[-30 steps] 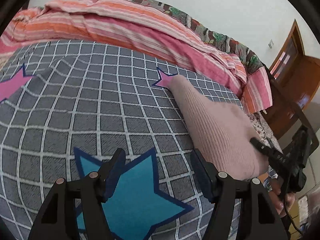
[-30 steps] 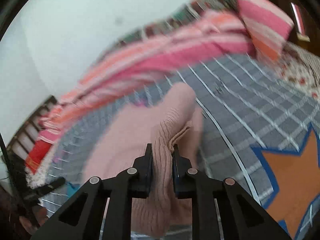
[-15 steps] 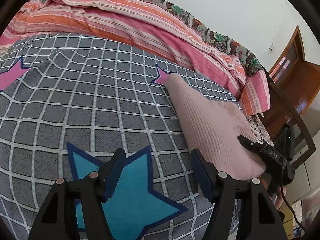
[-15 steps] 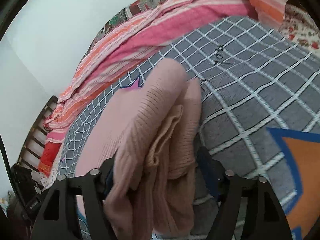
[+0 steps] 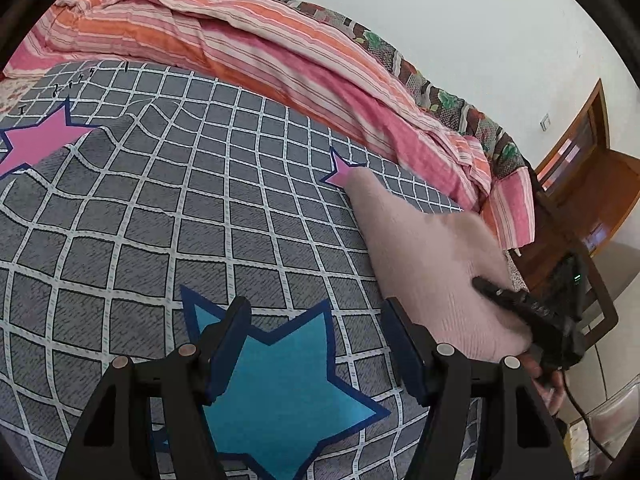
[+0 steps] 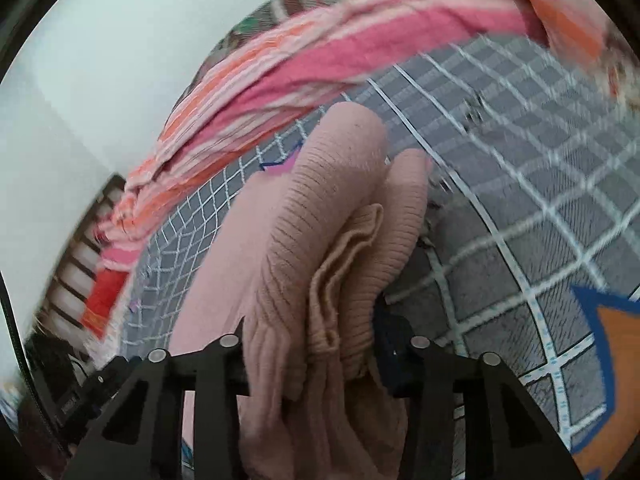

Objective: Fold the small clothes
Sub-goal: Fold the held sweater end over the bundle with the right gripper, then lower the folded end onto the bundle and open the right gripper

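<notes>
A pink ribbed knit garment (image 5: pixel 432 264) lies on the grey checked bedspread (image 5: pixel 160 220), at the right in the left wrist view. In the right wrist view the garment (image 6: pixel 332 184) is bunched in thick folds between the fingers of my right gripper (image 6: pixel 312 332). That gripper's jaws are closing and the fabric fills the gap between the pads. From the left wrist view the right gripper (image 5: pixel 492 290) sits at the garment's near right edge, with a hand (image 5: pixel 548 384) behind it. My left gripper (image 5: pixel 316 308) hovers open over a blue star (image 5: pixel 288 380) with nothing between its fingers.
A rumpled pink and orange striped quilt (image 5: pixel 280 52) runs along the bed's far side by the wall. A wooden door (image 5: pixel 580 160) stands at the right. An orange star (image 6: pixel 616 340) marks the bedspread (image 6: pixel 520 200) right of the garment. A slatted bed end (image 6: pixel 76 264) is at the left.
The right gripper let go of a thin fold, spread wide, then narrowed onto a thicker bundle of the garment. The left gripper drifted slightly across the bedspread, still open.
</notes>
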Demonstrator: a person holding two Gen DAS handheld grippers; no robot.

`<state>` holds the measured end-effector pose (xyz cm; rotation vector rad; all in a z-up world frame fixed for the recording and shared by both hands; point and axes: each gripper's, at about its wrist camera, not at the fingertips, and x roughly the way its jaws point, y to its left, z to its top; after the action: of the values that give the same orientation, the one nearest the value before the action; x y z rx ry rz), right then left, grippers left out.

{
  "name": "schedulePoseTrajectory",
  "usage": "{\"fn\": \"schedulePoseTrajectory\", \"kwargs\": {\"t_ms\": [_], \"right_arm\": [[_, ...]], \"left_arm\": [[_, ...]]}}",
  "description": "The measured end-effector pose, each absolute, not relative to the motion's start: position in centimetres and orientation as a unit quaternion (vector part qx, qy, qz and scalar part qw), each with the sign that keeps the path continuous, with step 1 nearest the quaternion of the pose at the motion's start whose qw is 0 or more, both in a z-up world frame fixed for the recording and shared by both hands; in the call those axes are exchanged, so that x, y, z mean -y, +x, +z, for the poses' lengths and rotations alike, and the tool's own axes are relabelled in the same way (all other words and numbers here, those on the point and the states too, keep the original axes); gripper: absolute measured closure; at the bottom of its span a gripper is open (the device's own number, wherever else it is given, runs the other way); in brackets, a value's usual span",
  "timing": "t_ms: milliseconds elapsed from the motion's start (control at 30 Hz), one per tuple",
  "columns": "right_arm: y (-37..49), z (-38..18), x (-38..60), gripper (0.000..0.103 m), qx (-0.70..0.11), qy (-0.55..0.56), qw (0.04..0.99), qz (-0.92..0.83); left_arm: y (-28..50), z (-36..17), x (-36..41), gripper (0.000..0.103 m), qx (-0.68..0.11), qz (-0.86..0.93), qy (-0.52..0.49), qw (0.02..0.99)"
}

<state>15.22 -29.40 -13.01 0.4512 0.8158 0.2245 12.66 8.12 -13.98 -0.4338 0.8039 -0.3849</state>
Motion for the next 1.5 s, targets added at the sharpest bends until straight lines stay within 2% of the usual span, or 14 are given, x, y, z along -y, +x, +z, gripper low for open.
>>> {"fn": "schedulePoseTrajectory", "kwargs": {"t_ms": [200, 400, 600, 700, 800, 967, 1033, 1233, 1500], "right_arm": [[15.8, -6.7, 23.7, 0.065, -0.374, 0.172, 0.907, 0.092], [17.7, -3.4, 18.0, 0.066, -0.378, 0.151, 0.909, 0.089], [18.7, -0.9, 15.5, 0.066, -0.345, 0.187, 0.91, 0.134], [18.4, -1.9, 16.8, 0.066, -0.322, 0.249, 0.897, 0.172], [18.5, -6.0, 19.3, 0.065, -0.328, 0.292, 0.883, 0.164], [18.6, -15.2, 22.1, 0.062, -0.406, 0.206, 0.89, 0.036], [17.3, -15.4, 22.6, 0.06, -0.376, 0.192, 0.905, 0.051], [16.8, -14.6, 21.0, 0.058, -0.364, 0.091, 0.925, 0.05], [15.3, -13.8, 22.5, 0.057, -0.37, 0.085, 0.923, 0.069]], "left_arm": [[12.7, -13.5, -9.4, 0.038, -0.383, -0.156, -0.175, 0.893], [12.3, -12.8, -11.0, 0.038, -0.382, -0.134, -0.157, 0.901], [11.9, -11.4, -12.9, 0.038, -0.369, -0.117, -0.147, 0.91], [11.9, -11.3, -13.4, 0.038, -0.371, -0.116, -0.152, 0.909], [11.8, -11.7, -13.3, 0.038, -0.371, -0.113, -0.145, 0.91], [11.5, -13.0, -12.0, 0.038, -0.384, -0.12, -0.137, 0.905], [11.6, -13.7, -11.0, 0.038, -0.393, -0.123, -0.129, 0.902], [11.2, -14.5, -7.7, 0.038, -0.404, -0.12, -0.09, 0.902], [10.6, -14.3, -5.3, 0.038, -0.415, -0.133, -0.071, 0.897]]}}
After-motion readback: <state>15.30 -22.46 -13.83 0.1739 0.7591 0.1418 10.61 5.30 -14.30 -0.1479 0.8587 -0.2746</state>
